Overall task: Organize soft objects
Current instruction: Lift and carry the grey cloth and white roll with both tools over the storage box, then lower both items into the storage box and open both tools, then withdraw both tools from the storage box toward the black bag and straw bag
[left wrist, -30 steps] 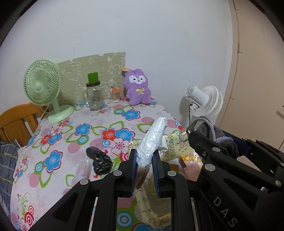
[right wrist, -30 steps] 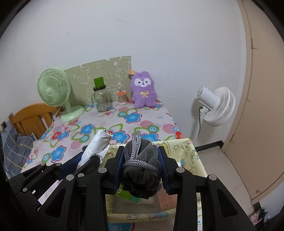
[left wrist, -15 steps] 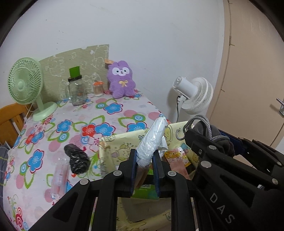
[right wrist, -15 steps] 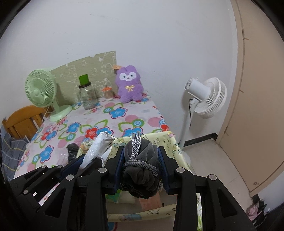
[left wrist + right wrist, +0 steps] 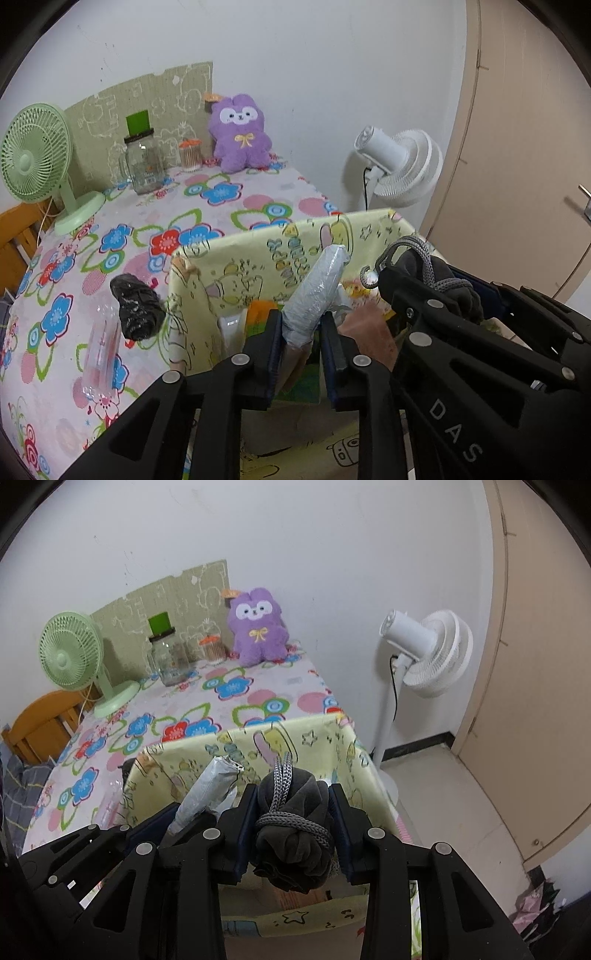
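My left gripper [image 5: 301, 328] is shut on a white plastic-wrapped soft pack [image 5: 317, 291], held over the open yellow cartoon-print storage box [image 5: 258, 251]. My right gripper [image 5: 293, 812] is shut on a dark grey cloth bundle tied with grey cord [image 5: 291, 823], also over the box [image 5: 317, 734]. The pack also shows in the right wrist view [image 5: 207, 794], and the bundle in the left wrist view [image 5: 436, 273]. A black wrapped bundle [image 5: 136, 306] lies on the floral table [image 5: 122, 229] left of the box. A purple plush toy [image 5: 240, 136] sits at the far edge.
A green desk fan [image 5: 33, 158], a glass jar with green lid [image 5: 142, 162] and a small orange-lidded jar [image 5: 191, 155] stand at the back. A clear plastic bottle [image 5: 103, 347] lies near the front left. A white floor fan [image 5: 424, 653] and a door are to the right.
Both grippers have moved right and down with their loads, from over the table to above the yellow box's opening. The box's inside and its contents now show closer.
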